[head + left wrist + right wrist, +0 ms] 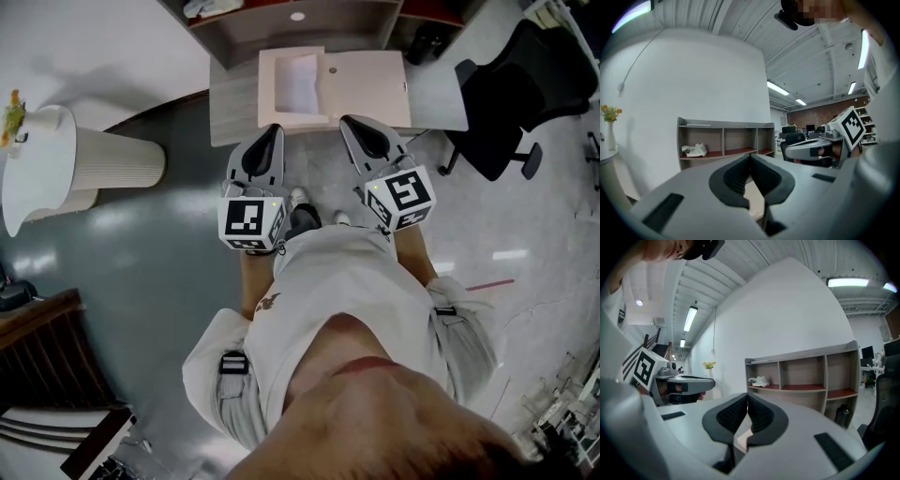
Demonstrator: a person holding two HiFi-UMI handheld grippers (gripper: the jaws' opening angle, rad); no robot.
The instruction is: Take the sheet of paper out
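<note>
A white sheet of paper lies in the left half of an open beige folder on a small grey desk. Both grippers are held side by side just short of the desk's near edge, pointing at it almost level. My left gripper aims at the paper side, and my right gripper at the folder's flap side. Each pair of jaws meets at the tips with nothing between them, as seen at the left gripper and the right gripper. A strip of the folder shows below the right jaws.
Behind the desk stands a grey open shelf holding a crumpled white bag. A black office chair is to the right. A white ribbed pedestal table with flowers stands to the left. The person's legs and shoes are below the grippers.
</note>
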